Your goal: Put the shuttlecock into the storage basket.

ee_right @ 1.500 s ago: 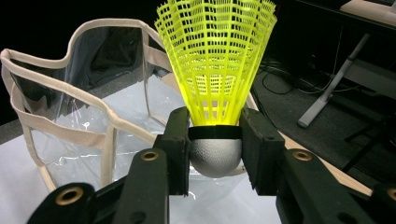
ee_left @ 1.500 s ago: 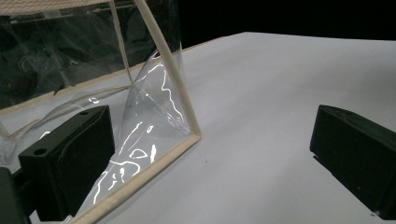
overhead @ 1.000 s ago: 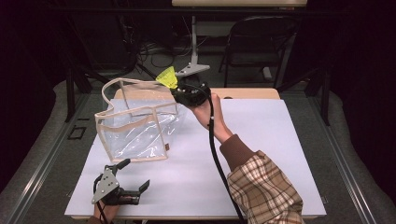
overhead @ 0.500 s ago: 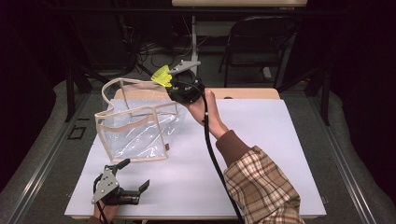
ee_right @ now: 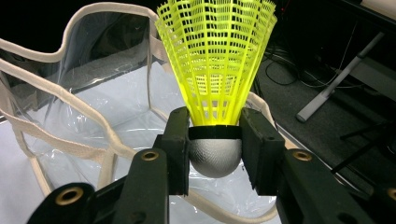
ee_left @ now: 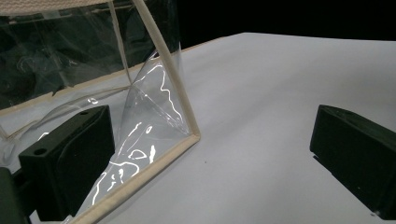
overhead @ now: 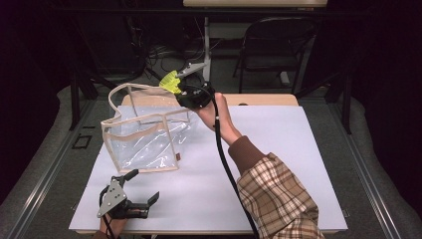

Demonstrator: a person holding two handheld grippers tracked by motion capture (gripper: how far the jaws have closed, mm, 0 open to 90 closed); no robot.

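The white table bears a clear plastic, cream-trimmed bag. The right gripper, pinching a yellow mesh shuttlecock, has carried it leftward over the bag's rim, ready to drop. The left gripper rests spread.

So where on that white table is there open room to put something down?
The widest bare stretch of the table lies right of the plaid sleeve, out to the right edge. A smaller patch sits between the clear bag and the sleeve. It is crowded at the back left, where the right claw holds the yellow shuttlecock over the bag, and near the left claw.
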